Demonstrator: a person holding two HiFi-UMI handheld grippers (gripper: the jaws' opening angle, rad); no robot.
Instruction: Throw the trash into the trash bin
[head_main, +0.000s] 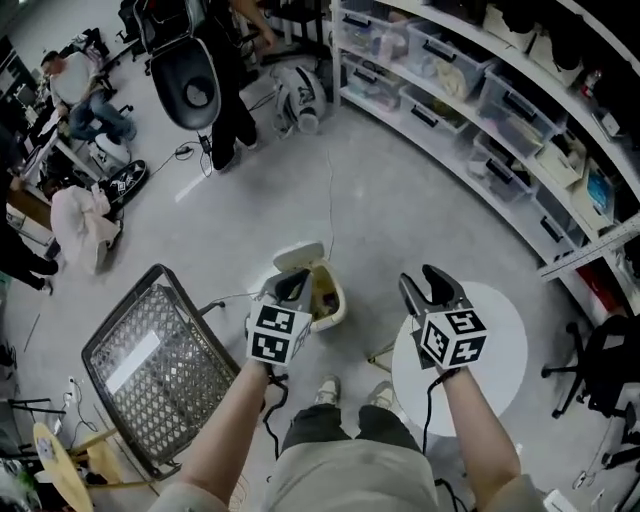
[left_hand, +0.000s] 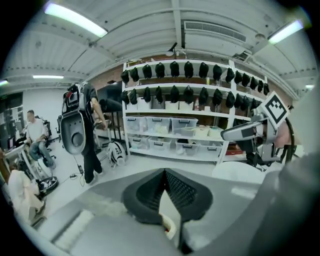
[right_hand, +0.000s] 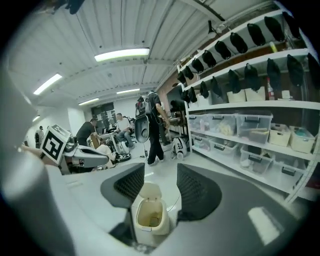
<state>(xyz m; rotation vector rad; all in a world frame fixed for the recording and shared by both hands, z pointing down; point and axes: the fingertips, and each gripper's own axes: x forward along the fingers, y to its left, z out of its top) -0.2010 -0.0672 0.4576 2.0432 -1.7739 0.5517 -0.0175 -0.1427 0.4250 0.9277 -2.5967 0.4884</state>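
Observation:
A cream trash bin stands on the grey floor with its lid flipped up. My left gripper hangs just left of it, above its rim. In the left gripper view the left gripper has its tips together with nothing held, and a bit of the bin rim shows below them. My right gripper is raised to the right of the bin, over a round table. In the right gripper view the right gripper stands open and empty, and the bin lies far below in the gap.
A white round table stands at my right and a wire basket at my left. Shelves with clear storage boxes run along the right wall. A person stands at the back, with others seated at the far left.

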